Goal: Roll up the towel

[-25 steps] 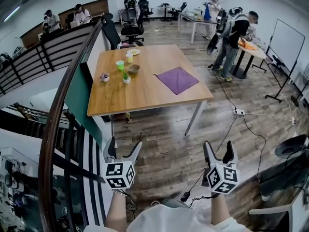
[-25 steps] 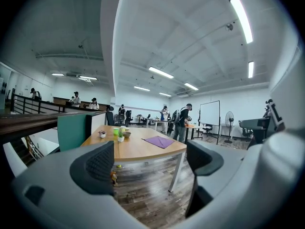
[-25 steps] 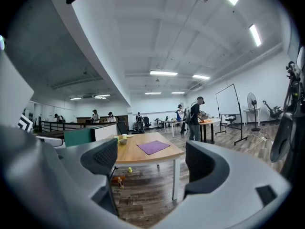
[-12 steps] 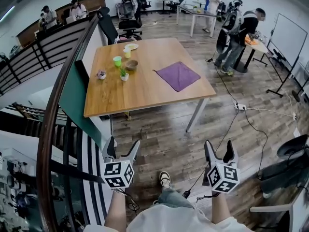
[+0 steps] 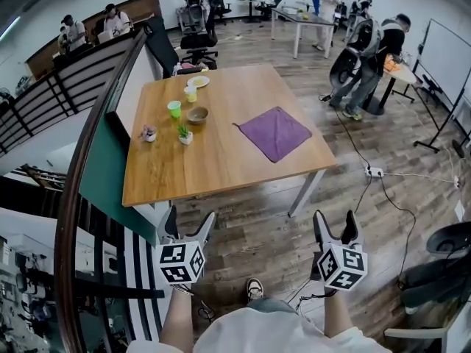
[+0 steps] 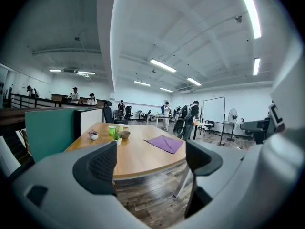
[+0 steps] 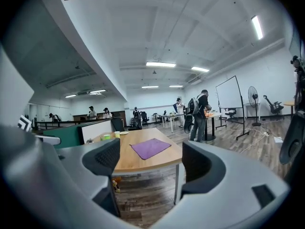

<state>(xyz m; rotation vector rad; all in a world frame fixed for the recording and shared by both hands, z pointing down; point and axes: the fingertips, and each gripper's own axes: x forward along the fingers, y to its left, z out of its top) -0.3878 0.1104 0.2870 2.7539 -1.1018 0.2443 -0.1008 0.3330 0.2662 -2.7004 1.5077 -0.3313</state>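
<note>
Purple towel [image 5: 274, 132] lies spread flat on the right half of the wooden table [image 5: 221, 171], above the middle of the head view. On the table's left half stand a small pot [image 5: 149, 133], a green cup [image 5: 174, 108], a little potted plant [image 5: 185, 134] and a brown bowl [image 5: 196, 115]. At lower left, the left gripper [image 5: 190, 223] hangs over the wood floor [image 5: 257, 226], jaws apart and empty. At lower right, the right gripper [image 5: 335, 223] is wide too, its jaws having just closed slightly on nothing.
</note>
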